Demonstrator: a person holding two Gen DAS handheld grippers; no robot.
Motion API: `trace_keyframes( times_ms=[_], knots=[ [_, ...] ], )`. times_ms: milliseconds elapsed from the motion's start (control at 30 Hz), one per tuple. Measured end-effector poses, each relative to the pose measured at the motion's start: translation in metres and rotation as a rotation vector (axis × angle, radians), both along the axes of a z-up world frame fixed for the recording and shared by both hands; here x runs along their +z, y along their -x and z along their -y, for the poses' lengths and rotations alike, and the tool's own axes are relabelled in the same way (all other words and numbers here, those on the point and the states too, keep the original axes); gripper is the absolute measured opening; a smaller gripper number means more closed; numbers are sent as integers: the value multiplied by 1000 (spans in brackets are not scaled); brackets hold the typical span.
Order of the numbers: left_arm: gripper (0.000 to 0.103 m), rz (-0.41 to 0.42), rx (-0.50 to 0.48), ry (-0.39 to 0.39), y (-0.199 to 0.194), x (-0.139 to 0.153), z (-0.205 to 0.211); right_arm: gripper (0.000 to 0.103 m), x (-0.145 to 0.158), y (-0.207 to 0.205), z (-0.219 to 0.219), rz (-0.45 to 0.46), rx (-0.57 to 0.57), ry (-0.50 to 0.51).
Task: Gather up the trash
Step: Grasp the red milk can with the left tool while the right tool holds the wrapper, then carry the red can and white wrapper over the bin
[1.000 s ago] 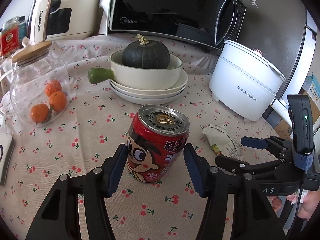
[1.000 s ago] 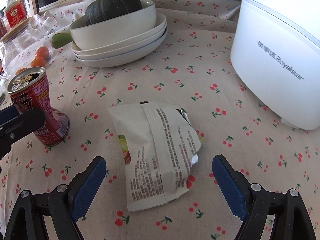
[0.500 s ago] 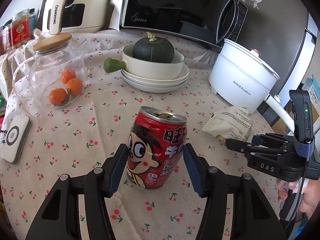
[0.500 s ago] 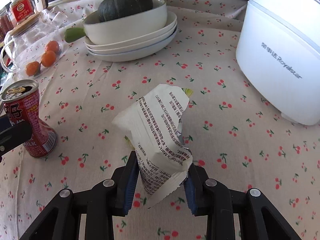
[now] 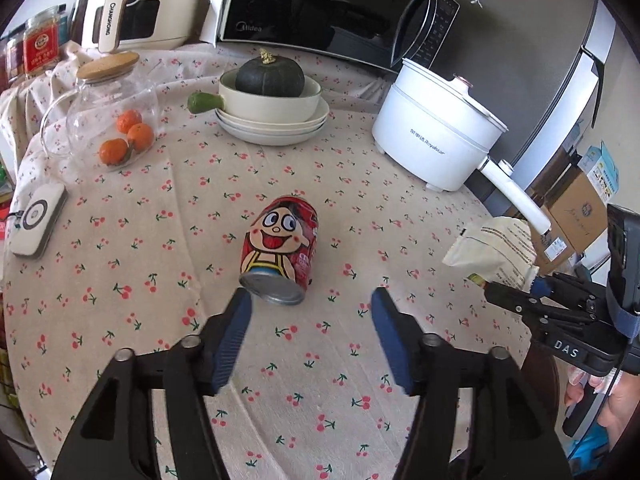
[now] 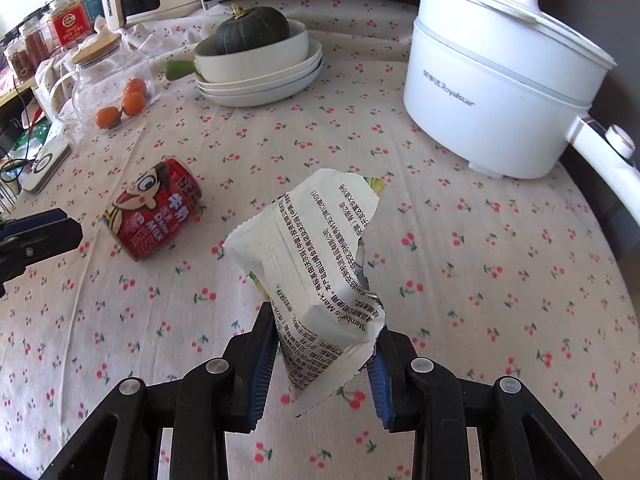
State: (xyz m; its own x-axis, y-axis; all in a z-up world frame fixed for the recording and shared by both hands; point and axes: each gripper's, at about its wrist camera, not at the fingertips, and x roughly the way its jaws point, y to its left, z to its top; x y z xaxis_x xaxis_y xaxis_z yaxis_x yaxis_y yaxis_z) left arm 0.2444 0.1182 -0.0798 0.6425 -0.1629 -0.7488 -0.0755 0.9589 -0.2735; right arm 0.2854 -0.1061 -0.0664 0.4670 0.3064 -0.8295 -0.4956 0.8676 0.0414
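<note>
A red milk drink can (image 5: 280,250) with a cartoon face lies on its side on the cherry-print tablecloth, its base toward my left gripper (image 5: 310,320). That gripper is open and empty, just short of the can. The can also shows at the left in the right wrist view (image 6: 154,214). My right gripper (image 6: 322,350) is shut on a torn white snack wrapper (image 6: 320,264) and holds it above the table. The wrapper (image 5: 494,250) and right gripper (image 5: 536,296) show at the right in the left wrist view.
A white electric pot (image 5: 436,136) stands at the back right. Stacked plates and a bowl (image 5: 272,116) holding a dark squash sit at the back centre. A glass jar (image 5: 110,120) with oranges and a white charger pad (image 5: 38,220) are at the left. A microwave (image 5: 336,12) is behind.
The can has gone from upright between my left fingers to lying on its side on the cloth. My left gripper has opened and pulled back. My right gripper has lifted the wrapper higher.
</note>
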Motion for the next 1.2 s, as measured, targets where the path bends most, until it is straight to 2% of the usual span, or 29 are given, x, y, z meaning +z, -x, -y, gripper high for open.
trace_keyframes(
  times_ms=[33, 167, 267, 400, 500, 667, 733, 767, 967, 1200],
  knots=[
    [81, 0, 10, -8, 2, -2, 1, 36, 1, 5, 4, 3, -1, -1],
    [82, -27, 42, -22, -12, -15, 4, 36, -3, 18, 21, 3, -4, -36],
    [83, -27, 31, -75, -33, -28, 7, 36, -12, 14, 24, -13, -3, -1],
    [83, -20, 7, -126, -59, -47, 3, 36, -22, 3, 33, -32, -4, -14],
    [83, 4, -19, -100, -74, -53, 0, 36, -33, -4, 38, -49, -7, 3],
    [80, -11, -24, -52, -88, -67, 0, 36, -49, -13, 42, -81, -18, 19],
    [59, -15, -19, -48, -88, -67, 1, 36, -51, -14, 42, -83, -16, 28],
    [56, -23, -19, -50, -87, -66, 1, 36, -52, -14, 42, -83, -15, 30],
    [54, -31, -16, -53, -59, -52, 4, 36, -43, -3, 49, -73, -23, 23],
    [53, -39, -53, -60, -9, -29, 23, 36, -13, 23, 64, -46, -74, -28]
  ],
)
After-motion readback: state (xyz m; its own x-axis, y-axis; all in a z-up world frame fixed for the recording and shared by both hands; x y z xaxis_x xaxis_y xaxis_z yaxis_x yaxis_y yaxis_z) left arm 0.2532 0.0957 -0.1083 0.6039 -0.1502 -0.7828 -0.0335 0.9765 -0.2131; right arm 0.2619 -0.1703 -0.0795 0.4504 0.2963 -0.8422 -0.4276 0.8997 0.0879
